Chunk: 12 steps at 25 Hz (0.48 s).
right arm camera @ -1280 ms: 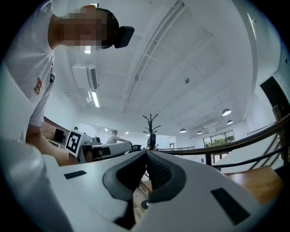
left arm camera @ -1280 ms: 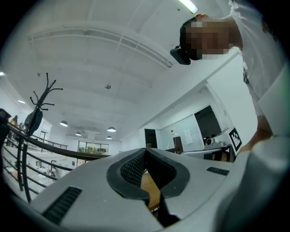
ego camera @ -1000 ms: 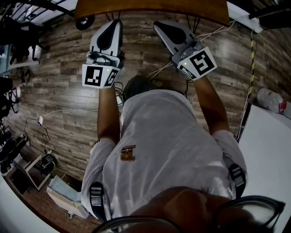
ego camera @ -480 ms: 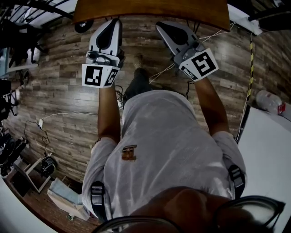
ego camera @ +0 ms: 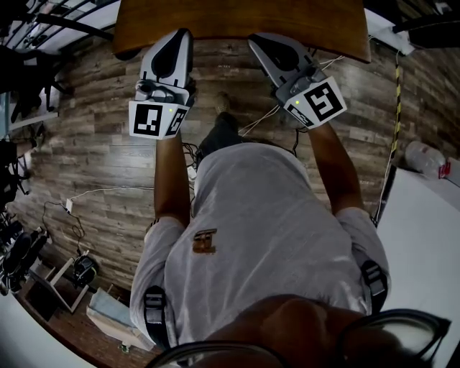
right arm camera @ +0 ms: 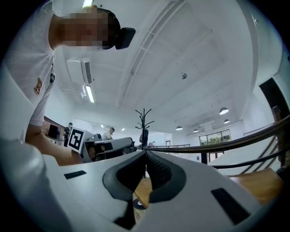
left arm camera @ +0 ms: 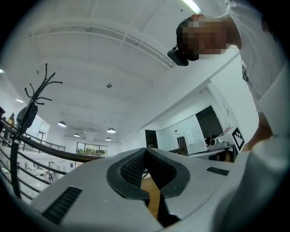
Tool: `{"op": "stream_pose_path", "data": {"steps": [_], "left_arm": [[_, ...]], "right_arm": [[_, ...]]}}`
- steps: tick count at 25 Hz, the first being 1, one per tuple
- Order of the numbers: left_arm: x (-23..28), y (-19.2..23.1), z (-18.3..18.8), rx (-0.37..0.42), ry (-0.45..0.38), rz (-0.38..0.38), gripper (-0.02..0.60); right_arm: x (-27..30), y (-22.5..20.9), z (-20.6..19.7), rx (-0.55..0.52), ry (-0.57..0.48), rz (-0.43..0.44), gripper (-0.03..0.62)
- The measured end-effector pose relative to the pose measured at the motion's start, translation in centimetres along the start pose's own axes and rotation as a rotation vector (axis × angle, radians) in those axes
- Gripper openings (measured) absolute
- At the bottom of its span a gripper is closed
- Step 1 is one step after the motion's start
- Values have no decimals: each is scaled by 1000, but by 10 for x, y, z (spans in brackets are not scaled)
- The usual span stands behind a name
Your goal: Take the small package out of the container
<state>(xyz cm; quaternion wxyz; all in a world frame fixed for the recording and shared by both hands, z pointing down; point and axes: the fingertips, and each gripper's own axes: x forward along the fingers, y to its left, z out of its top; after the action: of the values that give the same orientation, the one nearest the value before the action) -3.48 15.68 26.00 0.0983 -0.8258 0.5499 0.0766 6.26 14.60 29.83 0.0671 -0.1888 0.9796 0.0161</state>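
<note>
No writing is legible: the left hand-held gripper (ego camera: 180,36) and the right hand-held gripper (ego camera: 256,41) each carry one cube (ego camera: 154,120) with square black-and-white markers, and the shirt emblem (ego camera: 203,241) is too small to read. Both have their jaws pressed together on nothing, with the tips at the edge of the wooden tabletop (ego camera: 244,18), which fills more of the head view's top than a second ago. The small package and its container show in no view.

Wooden table (ego camera: 237,18) edge stands close ahead; open floor (ego camera: 100,158) below
</note>
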Motion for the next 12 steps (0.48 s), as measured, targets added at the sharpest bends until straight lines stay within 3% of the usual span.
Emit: {"op": "stream_pose_path", "data": {"steps": [12], "left_arm": [[77, 157, -35, -9, 3, -91, 18]], "right_arm": [[157, -80, -24, -9, 26, -93, 32]]}}
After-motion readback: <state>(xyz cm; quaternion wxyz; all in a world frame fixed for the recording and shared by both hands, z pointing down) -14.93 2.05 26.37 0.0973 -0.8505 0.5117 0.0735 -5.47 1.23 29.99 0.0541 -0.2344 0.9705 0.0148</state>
